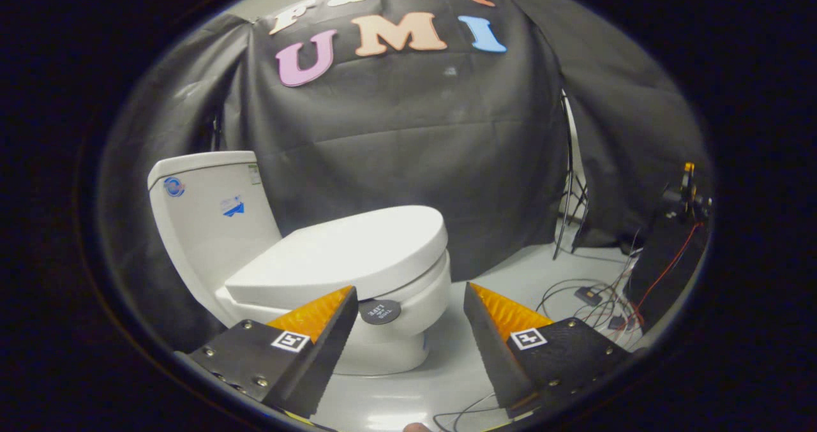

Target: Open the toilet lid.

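Gripper view, white toilet lid (348, 253) down flat on bowl, gripper (408, 304) jaws apart, empty.

A round dark sticker (379, 311) on the toilet bowl (408, 304) carries small print, too blurred to read; the tank (204, 221) labels likewise.

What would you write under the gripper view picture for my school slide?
Open gripper nears a white toilet whose lid is down, cables trailing on the floor beyond.
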A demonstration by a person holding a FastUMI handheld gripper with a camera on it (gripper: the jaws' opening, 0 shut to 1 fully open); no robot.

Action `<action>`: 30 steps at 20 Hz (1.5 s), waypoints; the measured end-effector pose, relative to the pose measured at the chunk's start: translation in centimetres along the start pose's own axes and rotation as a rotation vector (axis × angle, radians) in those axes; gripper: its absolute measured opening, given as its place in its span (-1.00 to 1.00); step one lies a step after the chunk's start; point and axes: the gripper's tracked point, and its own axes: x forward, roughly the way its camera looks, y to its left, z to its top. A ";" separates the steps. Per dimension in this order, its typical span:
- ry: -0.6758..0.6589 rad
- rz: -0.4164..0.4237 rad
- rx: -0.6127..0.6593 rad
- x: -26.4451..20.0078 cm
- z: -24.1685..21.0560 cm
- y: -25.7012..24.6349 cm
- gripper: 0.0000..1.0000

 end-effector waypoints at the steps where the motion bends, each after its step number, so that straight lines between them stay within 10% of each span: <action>1: 0.031 0.003 0.042 0.7 -0.8 0.1 0.97; 9: 0.154 0.056 0.308 4.6 -3.0 1.7 0.68; 14: 0.211 0.146 0.506 5.5 -4.3 3.5 -0.09; 19: 0.226 0.212 0.792 5.0 -4.8 2.7 -0.09; 21: 0.219 0.250 0.951 5.6 -4.5 3.2 -0.83; 23: 0.228 0.325 1.027 6.0 -4.7 4.0 -0.95; 30: 0.288 0.235 0.951 7.1 -5.8 6.3 -0.98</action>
